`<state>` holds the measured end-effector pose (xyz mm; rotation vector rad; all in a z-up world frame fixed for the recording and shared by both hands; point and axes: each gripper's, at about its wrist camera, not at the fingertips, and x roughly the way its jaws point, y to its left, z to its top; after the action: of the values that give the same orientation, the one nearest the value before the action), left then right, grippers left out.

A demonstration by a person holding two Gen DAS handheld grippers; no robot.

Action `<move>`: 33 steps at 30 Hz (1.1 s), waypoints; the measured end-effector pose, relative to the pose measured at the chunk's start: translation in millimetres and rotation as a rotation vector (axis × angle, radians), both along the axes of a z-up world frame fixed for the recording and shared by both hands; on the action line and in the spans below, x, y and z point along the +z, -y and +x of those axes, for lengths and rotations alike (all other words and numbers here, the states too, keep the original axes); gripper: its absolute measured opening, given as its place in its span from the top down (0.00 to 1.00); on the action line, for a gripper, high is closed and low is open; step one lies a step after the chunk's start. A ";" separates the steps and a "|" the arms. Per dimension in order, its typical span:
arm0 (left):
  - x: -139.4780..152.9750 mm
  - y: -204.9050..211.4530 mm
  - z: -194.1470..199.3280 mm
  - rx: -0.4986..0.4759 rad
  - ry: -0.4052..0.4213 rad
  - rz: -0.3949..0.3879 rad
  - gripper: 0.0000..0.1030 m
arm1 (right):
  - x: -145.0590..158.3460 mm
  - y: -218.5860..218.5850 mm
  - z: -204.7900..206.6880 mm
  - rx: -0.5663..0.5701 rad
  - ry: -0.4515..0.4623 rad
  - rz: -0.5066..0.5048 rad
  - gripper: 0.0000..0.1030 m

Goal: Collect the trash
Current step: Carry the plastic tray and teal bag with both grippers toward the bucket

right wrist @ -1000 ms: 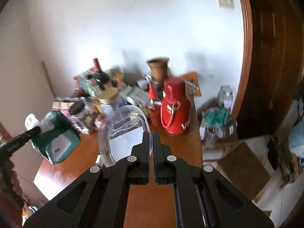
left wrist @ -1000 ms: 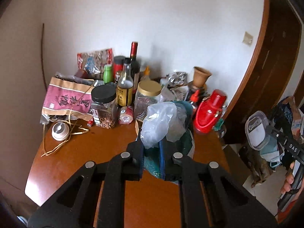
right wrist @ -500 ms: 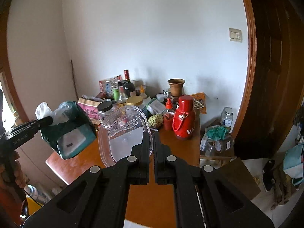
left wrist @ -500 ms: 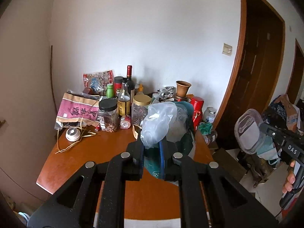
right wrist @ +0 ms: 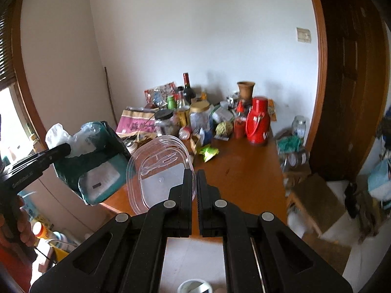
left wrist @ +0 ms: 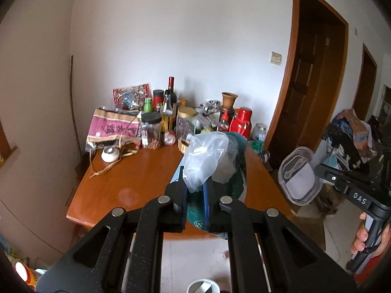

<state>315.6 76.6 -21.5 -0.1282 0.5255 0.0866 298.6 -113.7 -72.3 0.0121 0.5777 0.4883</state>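
Crumpled clear plastic bag with dark green packet [left wrist: 210,161] pinched in left claw [left wrist: 195,202], held above near edge of orange-brown wooden worktop [left wrist: 136,183]. Clear oval plastic lid [right wrist: 161,171] clamped in right claw [right wrist: 194,185], beside that worktop's near edge. Red thermos jug [right wrist: 257,124] at worktop's far side.

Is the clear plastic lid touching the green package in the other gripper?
Apart. The right wrist view shows tabletop between the clear plastic lid and the green package.
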 end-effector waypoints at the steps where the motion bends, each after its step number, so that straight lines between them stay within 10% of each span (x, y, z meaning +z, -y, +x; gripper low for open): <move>1: -1.9 -2.7 -12.8 -0.007 -0.001 0.001 0.92 | -3.4 -3.7 -10.2 -0.004 -0.005 -0.002 0.97; 15: -43.2 -22.8 -128.4 -0.092 -0.102 -0.025 0.92 | -60.7 -38.5 -122.9 -0.067 -0.128 -0.031 0.97; 33: -180.6 12.0 -99.4 -0.057 -0.379 -0.069 0.92 | -194.3 -3.5 -99.8 -0.073 -0.420 -0.089 0.97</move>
<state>216.2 64.6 -202.2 -0.1655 0.9106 0.0368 198.9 -110.2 -266.6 0.0516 1.0066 0.3896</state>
